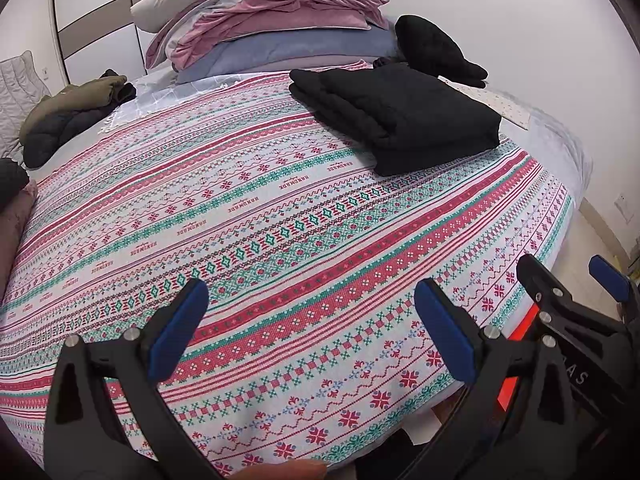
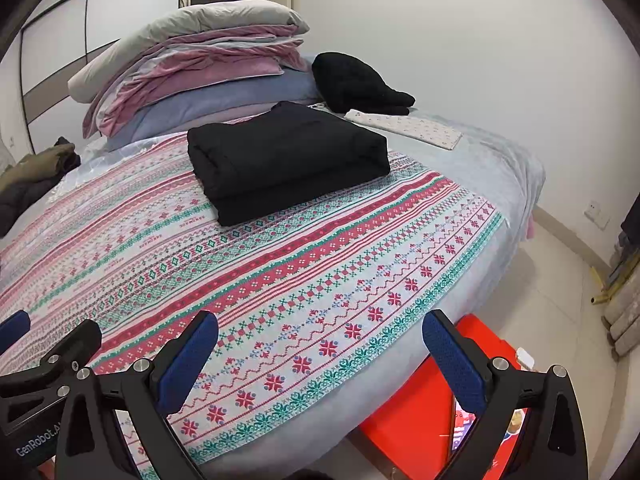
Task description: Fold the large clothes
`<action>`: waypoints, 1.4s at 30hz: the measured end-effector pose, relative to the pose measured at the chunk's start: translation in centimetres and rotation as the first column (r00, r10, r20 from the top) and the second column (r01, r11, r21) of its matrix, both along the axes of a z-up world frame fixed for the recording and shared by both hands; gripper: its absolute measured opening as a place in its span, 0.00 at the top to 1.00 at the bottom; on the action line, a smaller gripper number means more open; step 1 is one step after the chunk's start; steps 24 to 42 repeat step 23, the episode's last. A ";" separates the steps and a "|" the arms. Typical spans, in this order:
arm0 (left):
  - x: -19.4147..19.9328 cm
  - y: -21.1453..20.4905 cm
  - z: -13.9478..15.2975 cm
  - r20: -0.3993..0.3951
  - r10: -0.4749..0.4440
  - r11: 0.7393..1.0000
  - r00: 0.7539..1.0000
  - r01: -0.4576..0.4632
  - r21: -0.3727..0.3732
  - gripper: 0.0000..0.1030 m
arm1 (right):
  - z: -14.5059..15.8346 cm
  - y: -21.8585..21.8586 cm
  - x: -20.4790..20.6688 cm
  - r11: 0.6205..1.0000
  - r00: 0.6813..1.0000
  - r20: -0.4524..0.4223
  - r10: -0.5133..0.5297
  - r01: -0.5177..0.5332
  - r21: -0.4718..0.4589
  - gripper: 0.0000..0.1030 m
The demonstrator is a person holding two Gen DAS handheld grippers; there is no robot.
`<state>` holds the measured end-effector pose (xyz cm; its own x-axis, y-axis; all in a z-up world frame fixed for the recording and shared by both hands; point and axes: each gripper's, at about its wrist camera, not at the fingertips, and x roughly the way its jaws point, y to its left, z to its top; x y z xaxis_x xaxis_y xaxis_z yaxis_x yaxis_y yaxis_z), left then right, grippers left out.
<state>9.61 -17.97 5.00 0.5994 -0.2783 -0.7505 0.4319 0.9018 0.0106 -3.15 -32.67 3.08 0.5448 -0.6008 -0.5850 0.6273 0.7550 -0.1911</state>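
Observation:
A black garment (image 1: 396,118) lies folded into a thick rectangle on the patterned bedspread (image 1: 256,240), toward the far right of the bed; it also shows in the right wrist view (image 2: 288,160). My left gripper (image 1: 312,332) is open and empty, low over the near edge of the bed, well short of the garment. My right gripper (image 2: 320,364) is open and empty, over the bed's near right corner. The right gripper also shows at the right edge of the left wrist view (image 1: 568,280).
A stack of folded quilts and pillows (image 1: 272,20) stands at the head of the bed, with a loose black garment (image 1: 436,48) beside it. Olive and dark jackets (image 1: 68,112) lie at the far left. A red box (image 2: 420,420) sits on the floor by the bed.

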 end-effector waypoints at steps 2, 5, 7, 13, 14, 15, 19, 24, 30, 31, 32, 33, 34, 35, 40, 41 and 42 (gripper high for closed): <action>0.0 0.0 0.0 0.000 0.000 1.000 1.000 0.000 0.000 0.01 | 0.0 0.0 0.0 1.000 1.000 -0.001 0.000 0.000 0.000 0.00; -0.1 -0.1 0.0 0.001 -0.003 1.000 1.000 0.003 -0.001 0.01 | -0.1 -0.3 0.1 1.000 1.000 -0.003 0.000 0.000 0.000 0.00; -0.2 -0.1 0.0 0.007 -0.003 1.000 1.000 0.003 0.002 0.01 | -0.1 -0.3 0.1 1.000 1.000 -0.004 0.001 -0.001 0.001 0.00; -0.2 -0.1 0.0 0.005 -0.006 1.000 1.000 0.006 0.003 0.01 | -0.1 -0.4 0.0 1.000 1.000 -0.007 -0.002 0.002 -0.002 0.00; -0.2 -0.1 0.0 0.004 -0.006 1.000 1.000 0.006 0.003 0.01 | -0.1 -0.4 0.0 1.000 1.000 -0.008 -0.002 0.002 -0.002 0.00; -0.2 -0.1 -0.1 0.004 -0.006 1.000 1.000 0.006 0.003 0.01 | -0.1 -0.4 0.0 1.000 1.000 -0.008 -0.001 0.001 -0.001 0.00; -0.2 -0.1 -0.1 0.002 -0.005 1.000 1.000 0.005 0.003 0.01 | -0.1 -0.4 0.0 1.000 1.000 -0.009 -0.001 0.001 -0.002 0.00; -0.2 -0.1 -0.1 0.002 -0.005 1.000 1.000 0.005 0.004 0.01 | -0.1 -0.4 0.0 1.000 1.000 -0.009 -0.001 0.001 -0.002 0.00; -0.2 -0.1 -0.1 0.002 -0.005 1.000 1.000 0.005 0.004 0.01 | -0.1 -0.4 0.0 1.000 1.000 -0.009 -0.001 0.001 -0.002 0.00; -0.2 -0.1 -0.1 0.002 -0.005 1.000 1.000 0.005 0.004 0.01 | -0.1 -0.4 0.0 1.000 1.000 -0.009 -0.001 0.001 -0.002 0.00; -0.2 -0.1 -0.1 0.002 -0.005 1.000 1.000 0.005 0.004 0.01 | -0.1 -0.4 0.0 1.000 1.000 -0.009 -0.001 0.001 -0.002 0.00; -0.2 -0.1 -0.1 0.002 -0.005 1.000 1.000 0.005 0.004 0.01 | -0.1 -0.4 0.0 1.000 1.000 -0.009 -0.001 0.001 -0.002 0.00; -0.2 -0.1 -0.1 0.002 -0.005 1.000 1.000 0.005 0.004 0.01 | -0.1 -0.4 0.0 1.000 1.000 -0.009 -0.001 0.001 -0.002 0.00; -0.2 -0.1 -0.1 0.002 -0.005 1.000 1.000 0.005 0.004 0.01 | -0.1 -0.4 0.0 1.000 1.000 -0.009 -0.001 0.001 -0.002 0.00; -0.2 -0.1 -0.1 0.002 -0.005 1.000 1.000 0.005 0.004 0.01 | -0.1 -0.4 0.0 1.000 1.000 -0.009 -0.001 0.001 -0.002 0.00; -0.2 -0.1 -0.1 0.002 -0.005 1.000 1.000 0.005 0.004 0.01 | -0.1 -0.4 0.0 1.000 1.000 -0.009 -0.001 0.001 -0.002 0.00; -0.2 -0.1 -0.1 0.002 -0.005 1.000 1.000 0.005 0.004 0.01 | -0.1 -0.4 0.0 1.000 1.000 -0.009 -0.001 0.001 -0.002 0.00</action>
